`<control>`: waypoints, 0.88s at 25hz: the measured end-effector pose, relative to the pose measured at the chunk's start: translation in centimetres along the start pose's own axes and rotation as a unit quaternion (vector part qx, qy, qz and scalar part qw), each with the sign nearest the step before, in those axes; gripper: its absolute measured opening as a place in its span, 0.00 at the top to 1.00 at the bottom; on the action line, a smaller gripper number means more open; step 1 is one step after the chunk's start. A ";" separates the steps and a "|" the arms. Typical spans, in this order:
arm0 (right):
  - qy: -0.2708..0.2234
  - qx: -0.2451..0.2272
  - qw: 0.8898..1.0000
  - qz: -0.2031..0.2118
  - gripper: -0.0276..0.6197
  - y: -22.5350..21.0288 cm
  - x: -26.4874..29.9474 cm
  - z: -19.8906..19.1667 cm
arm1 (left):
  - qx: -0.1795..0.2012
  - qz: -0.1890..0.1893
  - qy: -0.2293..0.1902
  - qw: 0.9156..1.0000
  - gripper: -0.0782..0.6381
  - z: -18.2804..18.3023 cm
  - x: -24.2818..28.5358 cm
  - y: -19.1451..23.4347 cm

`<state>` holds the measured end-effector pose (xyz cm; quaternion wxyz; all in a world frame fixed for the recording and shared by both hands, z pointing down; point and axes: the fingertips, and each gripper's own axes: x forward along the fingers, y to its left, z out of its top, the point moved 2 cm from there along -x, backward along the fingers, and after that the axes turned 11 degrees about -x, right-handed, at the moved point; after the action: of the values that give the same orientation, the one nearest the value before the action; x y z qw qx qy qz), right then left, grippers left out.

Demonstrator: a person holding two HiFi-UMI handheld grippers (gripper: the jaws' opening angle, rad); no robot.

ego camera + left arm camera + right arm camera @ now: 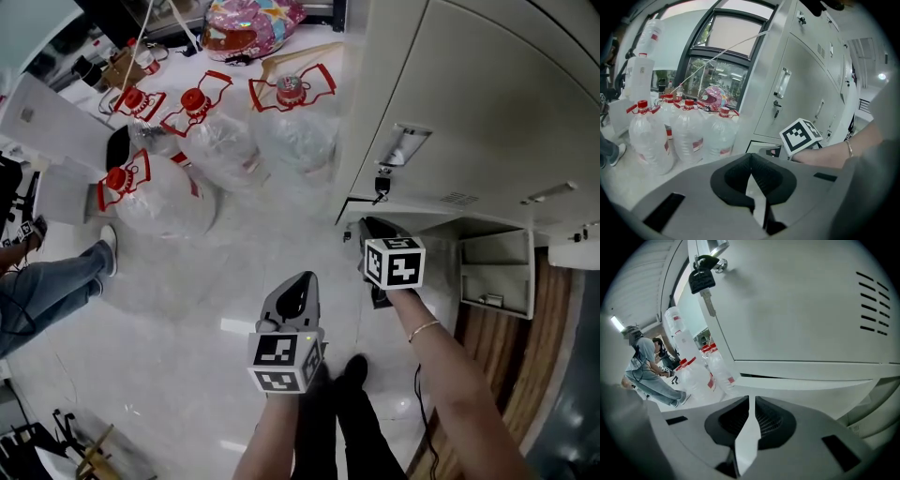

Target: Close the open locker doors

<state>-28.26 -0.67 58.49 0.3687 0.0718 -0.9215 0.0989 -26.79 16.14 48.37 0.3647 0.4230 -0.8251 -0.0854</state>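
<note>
My left gripper (751,161) is pressed together, my right gripper (751,404) a slit apart, empty; the grey vented locker door (797,301) holds 1 key (701,280).

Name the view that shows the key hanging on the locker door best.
The right gripper view: the key hangs large and close, blade clear. The head view shows the key small and dark; the left gripper view, only a speck.
</note>
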 end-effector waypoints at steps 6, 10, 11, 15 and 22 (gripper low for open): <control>-0.005 0.000 1.000 -0.019 0.89 -1.0 0.7 1.0 | -0.002 0.001 0.002 1.000 0.86 -0.2 -0.1 0.3; -0.008 0.020 0.999 -0.028 0.89 -1.9 0.9 1.5 | -0.001 0.002 0.003 1.000 0.86 0.1 0.0 0.2; -0.006 0.022 0.999 -0.030 0.89 -2.1 1.0 1.6 | 0.000 0.001 0.004 1.000 0.86 0.1 0.1 0.1; -0.008 0.032 0.999 -0.022 0.90 -2.4 0.7 2.1 | 0.004 -0.002 0.006 1.000 0.86 0.1 0.3 -0.4; -0.014 0.046 0.999 -0.023 0.91 -3.6 -4.5 -1.2 | 0.030 -0.032 0.019 0.999 0.86 -0.1 1.6 -4.1</control>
<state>-23.49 -3.60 56.71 0.3546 0.1115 -0.9190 0.1315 -24.73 12.37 47.39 0.3648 0.4615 -0.8061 -0.0646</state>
